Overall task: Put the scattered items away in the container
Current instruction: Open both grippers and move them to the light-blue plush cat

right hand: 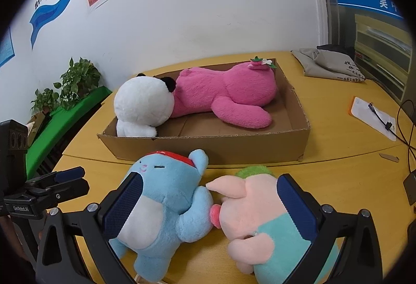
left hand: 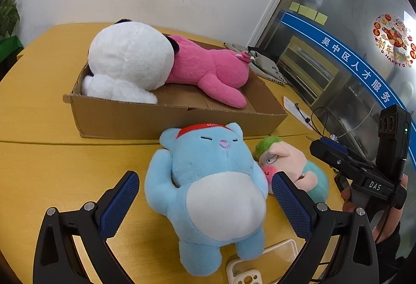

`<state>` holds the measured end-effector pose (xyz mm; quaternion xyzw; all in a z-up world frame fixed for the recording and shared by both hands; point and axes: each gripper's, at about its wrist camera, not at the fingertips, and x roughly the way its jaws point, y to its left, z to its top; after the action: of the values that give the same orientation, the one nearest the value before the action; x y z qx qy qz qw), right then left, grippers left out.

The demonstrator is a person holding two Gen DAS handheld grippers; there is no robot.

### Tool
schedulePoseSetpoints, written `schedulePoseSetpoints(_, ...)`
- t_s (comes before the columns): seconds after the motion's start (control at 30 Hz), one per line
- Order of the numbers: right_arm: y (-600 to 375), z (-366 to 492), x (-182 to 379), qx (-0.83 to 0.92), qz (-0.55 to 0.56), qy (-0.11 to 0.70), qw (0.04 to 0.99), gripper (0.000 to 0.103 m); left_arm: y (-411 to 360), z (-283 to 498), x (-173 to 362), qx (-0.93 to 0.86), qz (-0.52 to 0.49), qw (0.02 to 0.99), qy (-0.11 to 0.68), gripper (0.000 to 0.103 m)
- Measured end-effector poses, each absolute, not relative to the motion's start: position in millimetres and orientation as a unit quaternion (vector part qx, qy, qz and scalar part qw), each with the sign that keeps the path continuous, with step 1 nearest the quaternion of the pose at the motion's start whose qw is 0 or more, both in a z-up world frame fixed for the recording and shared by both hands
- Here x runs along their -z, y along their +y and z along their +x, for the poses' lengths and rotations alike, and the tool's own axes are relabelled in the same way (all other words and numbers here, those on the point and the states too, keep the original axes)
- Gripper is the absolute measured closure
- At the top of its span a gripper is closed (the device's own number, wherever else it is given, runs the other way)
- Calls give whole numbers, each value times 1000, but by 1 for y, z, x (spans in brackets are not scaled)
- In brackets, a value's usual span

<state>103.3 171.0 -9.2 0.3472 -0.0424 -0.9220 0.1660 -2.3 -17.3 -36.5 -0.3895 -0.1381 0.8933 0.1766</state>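
Note:
A blue plush bear (left hand: 208, 187) with a red headband lies on its back on the yellow table, in front of the cardboard box (left hand: 166, 119). My left gripper (left hand: 205, 187) is open, its fingers either side of the bear's body. A pink pig plush (left hand: 293, 164) with green hair and teal clothes lies right of the bear. My right gripper (right hand: 210, 195) is open and spans the bear (right hand: 166, 195) and the pig (right hand: 260, 208). The box (right hand: 208, 147) holds a white panda plush (right hand: 143, 104) and a pink plush (right hand: 226, 94).
A clear phone case (left hand: 262, 263) lies by the bear's feet. A grey cloth bag (right hand: 330, 63) and a white packet with a cable (right hand: 374, 117) lie on the table at the right. Potted plants (right hand: 70, 84) stand beyond the left edge. A glass door (left hand: 364, 37) is right.

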Motion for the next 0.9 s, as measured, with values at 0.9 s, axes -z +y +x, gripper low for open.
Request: schedulePoseSetpoints(0.9, 160, 100, 35, 895, 392, -23, 212, 1, -60, -41, 89, -848, -452, 191, -203, 6)
